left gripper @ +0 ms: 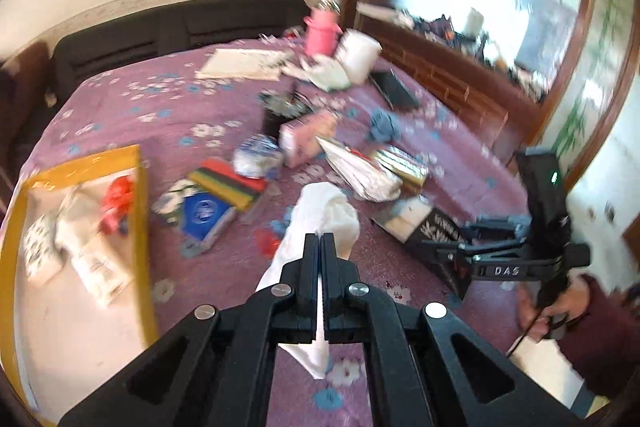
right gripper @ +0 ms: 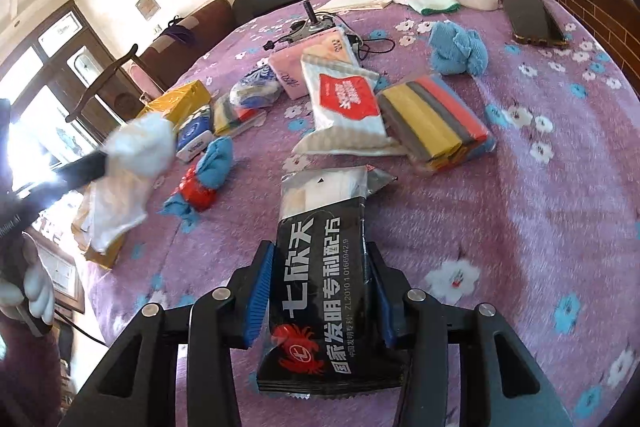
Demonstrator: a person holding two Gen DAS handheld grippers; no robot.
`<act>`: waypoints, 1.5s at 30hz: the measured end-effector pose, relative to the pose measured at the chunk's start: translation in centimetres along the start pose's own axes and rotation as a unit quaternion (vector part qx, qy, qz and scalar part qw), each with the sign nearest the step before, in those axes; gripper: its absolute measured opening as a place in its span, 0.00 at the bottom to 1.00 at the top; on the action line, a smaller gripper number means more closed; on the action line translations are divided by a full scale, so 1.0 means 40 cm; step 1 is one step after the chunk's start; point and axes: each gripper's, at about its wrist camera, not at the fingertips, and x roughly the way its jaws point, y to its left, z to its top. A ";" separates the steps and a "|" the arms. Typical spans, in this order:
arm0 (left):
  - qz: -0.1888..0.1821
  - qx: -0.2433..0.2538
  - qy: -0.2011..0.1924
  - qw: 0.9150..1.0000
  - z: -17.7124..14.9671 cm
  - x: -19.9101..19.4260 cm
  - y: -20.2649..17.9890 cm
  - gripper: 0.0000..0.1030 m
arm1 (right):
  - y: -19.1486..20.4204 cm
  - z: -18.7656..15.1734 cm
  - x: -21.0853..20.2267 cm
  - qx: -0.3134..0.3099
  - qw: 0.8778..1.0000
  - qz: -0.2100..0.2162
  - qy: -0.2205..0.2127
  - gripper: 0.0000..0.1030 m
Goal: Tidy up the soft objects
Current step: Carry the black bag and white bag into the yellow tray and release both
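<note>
a purple flowered bedspread [right gripper: 540,195] is strewn with soft packs and cloths. the left gripper [left gripper: 319,241] has its fingers pressed together, pinching a white cloth [left gripper: 320,215] lifted above the bed, near an open yellow box [left gripper: 138,195]. the right gripper [right gripper: 320,291] has its fingers closed against both sides of a black packet [right gripper: 320,267], with a striped sponge pack [right gripper: 434,119] and a white tissue pack [right gripper: 346,107] lying beyond it.

wrist views, facing purple bedspread [left gripper: 208,99], close
</note>
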 end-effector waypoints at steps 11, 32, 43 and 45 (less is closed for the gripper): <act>0.069 -0.119 -0.069 0.988 -0.053 -0.206 0.273 0.01 | 0.178 0.076 -0.025 -0.042 0.998 0.049 -0.015 0.46; 0.167 -0.275 -0.028 0.946 -0.119 -0.142 0.623 0.49 | 0.718 0.211 0.419 -0.145 0.972 0.123 0.134 0.46; 0.166 -0.281 -0.075 0.942 -0.239 -0.302 0.578 0.59 | 0.771 0.291 0.598 -0.177 0.971 0.032 0.156 0.46; 0.168 -0.280 -0.076 0.942 -0.244 -0.306 0.570 0.59 | 0.771 0.298 0.613 -0.183 0.971 0.029 0.153 0.46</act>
